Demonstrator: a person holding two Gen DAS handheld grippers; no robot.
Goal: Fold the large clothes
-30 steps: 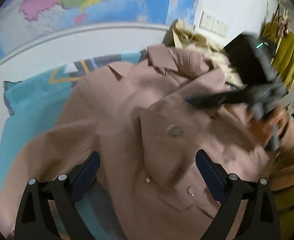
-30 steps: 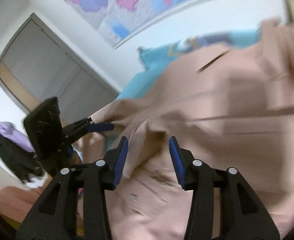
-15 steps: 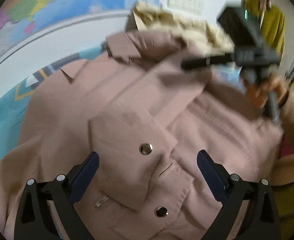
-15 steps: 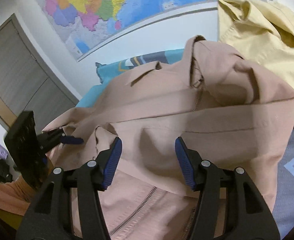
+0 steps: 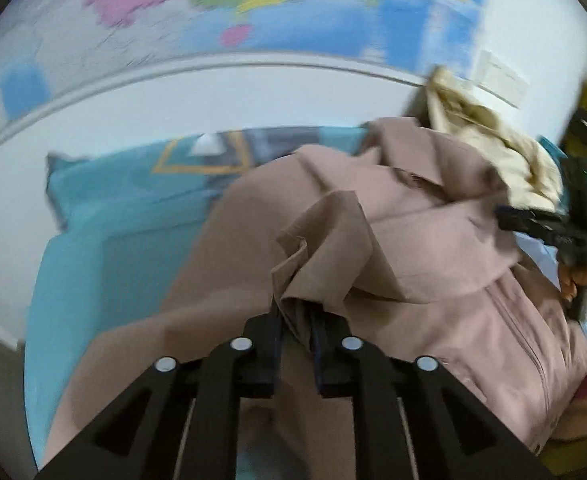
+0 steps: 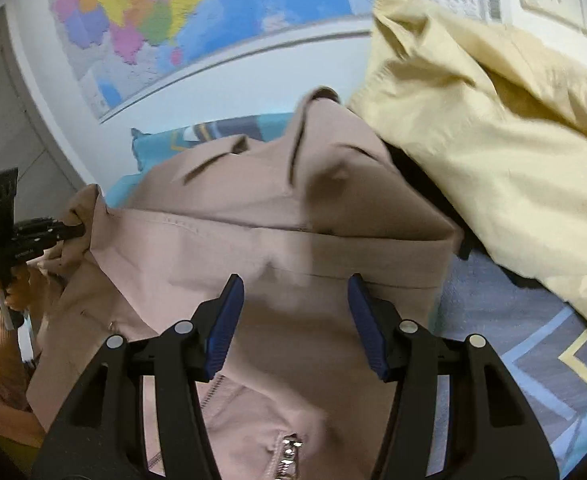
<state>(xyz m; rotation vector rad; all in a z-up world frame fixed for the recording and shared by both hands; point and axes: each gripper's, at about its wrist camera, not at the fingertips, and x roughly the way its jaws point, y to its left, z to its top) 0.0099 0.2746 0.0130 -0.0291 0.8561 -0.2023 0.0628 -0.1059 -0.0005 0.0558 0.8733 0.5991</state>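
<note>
- Pink jacket (image 5: 433, 248) lies spread over a teal bedspread (image 5: 105, 232), filling the centre and lower right of both views (zip visible at bottom centre).
- Left gripper (image 5: 297, 320), bottom centre, is closing its jaws on a bunched fold of the jacket.
- Right gripper (image 6: 295, 320) hovers jaws apart and closing slightly, nothing pinched.
- Yellow garment (image 6: 493, 128) sits upper right.

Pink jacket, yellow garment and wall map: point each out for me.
pink jacket (image 6: 293, 240): right wrist view, on its flat upper panel.
yellow garment (image 6: 493, 128): right wrist view, on its crumpled middle.
wall map (image 5: 253, 4): left wrist view, on the coloured regions.
</note>
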